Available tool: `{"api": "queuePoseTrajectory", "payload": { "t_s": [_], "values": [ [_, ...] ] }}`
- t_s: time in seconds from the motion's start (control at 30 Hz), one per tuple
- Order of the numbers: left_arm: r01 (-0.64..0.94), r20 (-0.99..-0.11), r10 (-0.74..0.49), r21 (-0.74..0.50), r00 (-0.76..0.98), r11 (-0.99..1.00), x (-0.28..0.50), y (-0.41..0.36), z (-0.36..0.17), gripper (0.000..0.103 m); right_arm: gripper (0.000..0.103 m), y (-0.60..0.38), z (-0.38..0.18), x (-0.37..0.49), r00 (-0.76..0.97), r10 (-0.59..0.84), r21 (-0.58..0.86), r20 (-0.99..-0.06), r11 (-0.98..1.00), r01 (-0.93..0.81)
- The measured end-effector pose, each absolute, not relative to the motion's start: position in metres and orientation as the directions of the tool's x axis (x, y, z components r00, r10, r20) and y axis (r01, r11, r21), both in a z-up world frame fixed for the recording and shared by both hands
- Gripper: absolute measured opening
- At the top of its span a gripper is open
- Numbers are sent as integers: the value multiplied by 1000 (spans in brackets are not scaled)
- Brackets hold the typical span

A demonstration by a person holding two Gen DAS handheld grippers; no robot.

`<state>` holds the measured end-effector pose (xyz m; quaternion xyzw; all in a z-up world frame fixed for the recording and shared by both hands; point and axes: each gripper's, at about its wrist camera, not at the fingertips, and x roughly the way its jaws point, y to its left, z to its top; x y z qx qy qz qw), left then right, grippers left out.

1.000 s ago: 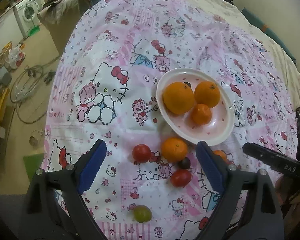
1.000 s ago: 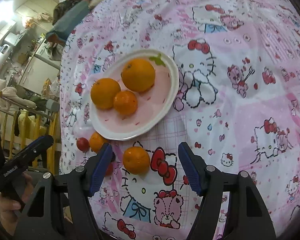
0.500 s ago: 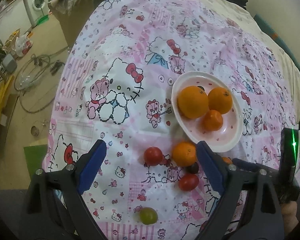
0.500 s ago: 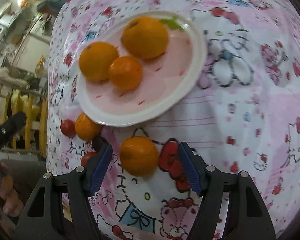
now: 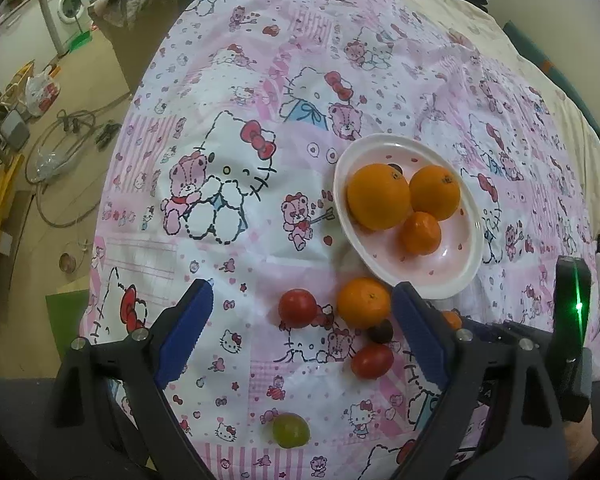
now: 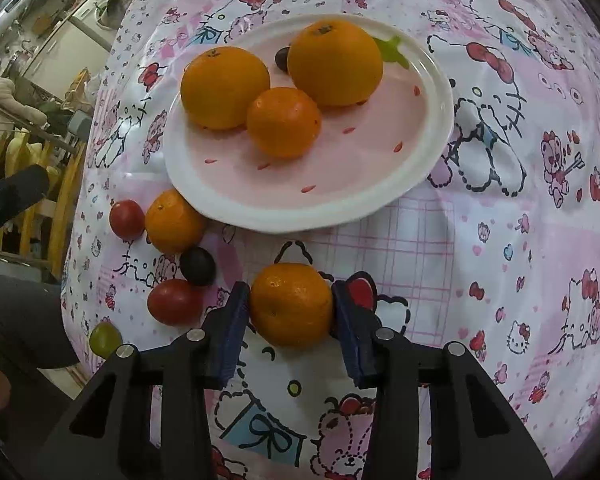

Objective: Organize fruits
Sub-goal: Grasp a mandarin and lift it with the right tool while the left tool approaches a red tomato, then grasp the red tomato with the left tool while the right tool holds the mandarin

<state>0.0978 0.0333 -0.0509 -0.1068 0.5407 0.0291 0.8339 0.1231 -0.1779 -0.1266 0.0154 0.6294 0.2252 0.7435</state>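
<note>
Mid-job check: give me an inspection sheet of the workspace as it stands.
Surface: cartoon-print pink cloth.
Job's things: plate holds three oranges; loose beside it a mandarin, two tomatoes, dark grape, green grape.
Clutter: nothing seen.
Grippers: right tool shut on the near mandarin; left tool open, holding nothing.
Cables: hose coils on the floor.
Surroundings: washing machine, wooden rail.

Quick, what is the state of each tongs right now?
Left tongs: open, holding nothing.
Right tongs: closed on a mandarin on the cloth.
</note>
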Motion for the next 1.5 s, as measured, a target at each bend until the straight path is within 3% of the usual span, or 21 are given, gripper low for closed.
{"api": "queuePoseTrajectory", "payload": {
  "t_s": [0.4,0.57,0.63,0.7,0.77,0.9,1.07,1.5],
  "values": [
    [-81,-934,-53,-87,353,993,95,7,-75,86,43,-210,-101,120,160,441,397,-883,884,-245],
    [-41,-956,-98,-114,275,993,94,-8,-92,75,43,-239,-82,121,227,469,436,-854,882,-182],
    [-3,-963,-132,-136,234,991,93,-19,-100,64,43,-251,-76,120,253,479,452,-841,878,-160],
    [53,-973,-148,-140,178,989,92,-39,-112,61,43,-259,-73,120,265,484,461,-834,875,-145],
    [90,-979,-119,-105,168,990,92,-53,-117,51,43,-264,-72,121,270,482,463,-833,876,-134],
    [142,-985,-62,-39,161,989,95,-73,-126,48,43,-270,-72,121,272,484,469,-832,875,-123],
    [149,-987,3,28,161,988,96,-78,-131,33,43,-272,-74,121,274,473,459,-837,881,-118],
    [171,-978,-47,-12,201,985,84,-73,-111,32,43,-267,-73,123,279,465,447,-840,885,-127]
  ]
}}
